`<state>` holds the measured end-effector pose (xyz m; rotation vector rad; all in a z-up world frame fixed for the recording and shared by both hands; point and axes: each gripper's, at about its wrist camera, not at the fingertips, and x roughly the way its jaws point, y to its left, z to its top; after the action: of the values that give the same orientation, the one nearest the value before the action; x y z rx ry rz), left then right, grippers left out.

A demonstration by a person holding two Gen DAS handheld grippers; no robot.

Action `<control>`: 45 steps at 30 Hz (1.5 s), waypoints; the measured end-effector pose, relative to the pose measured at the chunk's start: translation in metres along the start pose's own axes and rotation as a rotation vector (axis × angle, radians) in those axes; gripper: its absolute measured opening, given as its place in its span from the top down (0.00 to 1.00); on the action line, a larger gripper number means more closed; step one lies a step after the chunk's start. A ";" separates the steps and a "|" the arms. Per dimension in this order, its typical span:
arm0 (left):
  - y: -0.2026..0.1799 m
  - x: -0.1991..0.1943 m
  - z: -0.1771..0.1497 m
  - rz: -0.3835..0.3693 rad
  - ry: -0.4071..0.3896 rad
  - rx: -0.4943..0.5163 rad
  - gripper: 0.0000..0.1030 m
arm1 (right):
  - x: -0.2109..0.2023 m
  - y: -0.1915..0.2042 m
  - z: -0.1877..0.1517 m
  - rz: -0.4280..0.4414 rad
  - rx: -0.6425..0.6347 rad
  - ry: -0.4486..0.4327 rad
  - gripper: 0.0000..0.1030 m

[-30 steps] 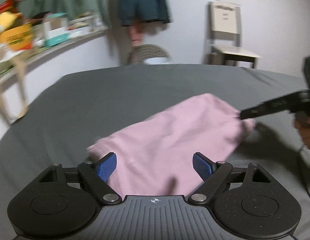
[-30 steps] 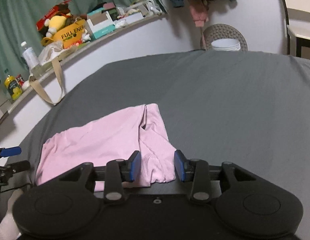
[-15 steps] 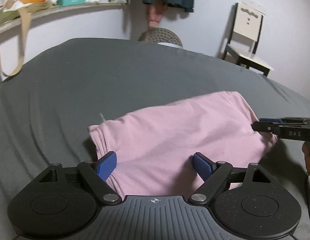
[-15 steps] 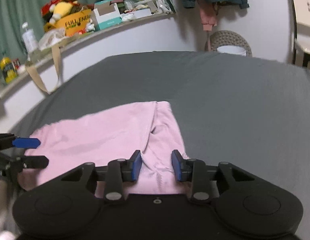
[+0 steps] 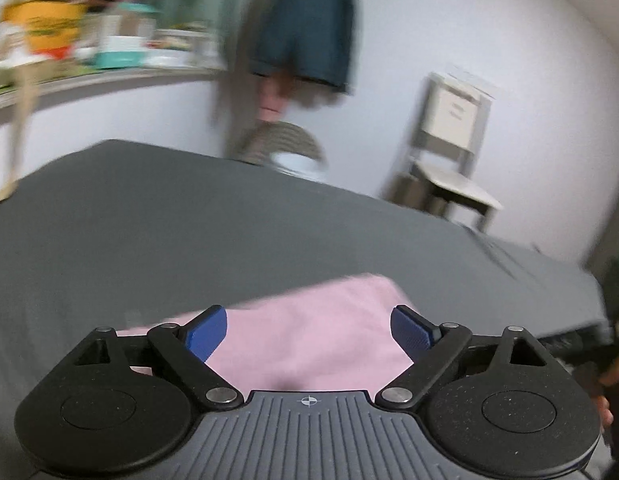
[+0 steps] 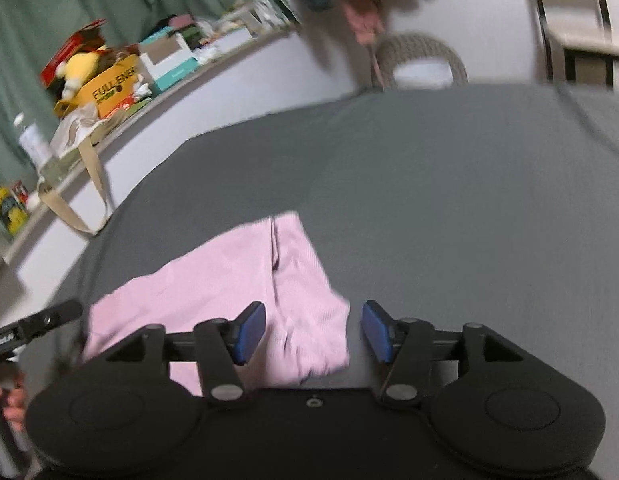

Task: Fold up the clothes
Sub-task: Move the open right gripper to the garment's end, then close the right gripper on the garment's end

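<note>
In the left wrist view, blurred by motion, the left tool (image 5: 308,330) sits at the bottom of the frame with its 2 blue pads (image 5: 207,332) spread wide; they have just been opening, and nothing is pinched between them. The pink garment (image 5: 309,328) lies flat on the grey bed (image 5: 189,232) in the lower centre, seen through the gap between the pads. A pale chair (image 5: 449,160) stands against the white wall at the right of the frame, and a cluttered shelf (image 5: 89,68) runs across the upper left. In the right wrist view, the right tool (image 6: 313,332) fills the bottom of the frame, its jaws apart after just opening; the garment's near right corner lies in the gap, with neither pad pressing on it. The folded garment spreads from the lower centre toward the lower left. The other tool's dark finger pokes in at the left edge, just beside the cloth's left edge. A yellow box (image 6: 109,88) sits on the shelf at the upper left.
</note>
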<state>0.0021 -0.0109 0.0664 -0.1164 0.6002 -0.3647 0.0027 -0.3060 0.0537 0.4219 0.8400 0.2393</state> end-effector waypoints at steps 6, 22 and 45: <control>-0.031 0.029 -0.009 -0.081 0.135 0.093 0.13 | 0.007 -0.006 -0.011 0.056 0.110 0.138 0.48; -0.056 0.040 -0.034 -0.094 0.174 0.159 0.13 | 0.024 -0.015 -0.021 0.174 0.350 -0.035 0.35; -0.063 0.040 -0.032 -0.049 0.275 0.175 0.10 | 0.055 -0.028 -0.022 0.268 0.584 -0.022 0.64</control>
<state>-0.0044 -0.0845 0.0327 0.0893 0.8350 -0.4832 0.0222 -0.3050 -0.0086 1.0858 0.8238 0.2335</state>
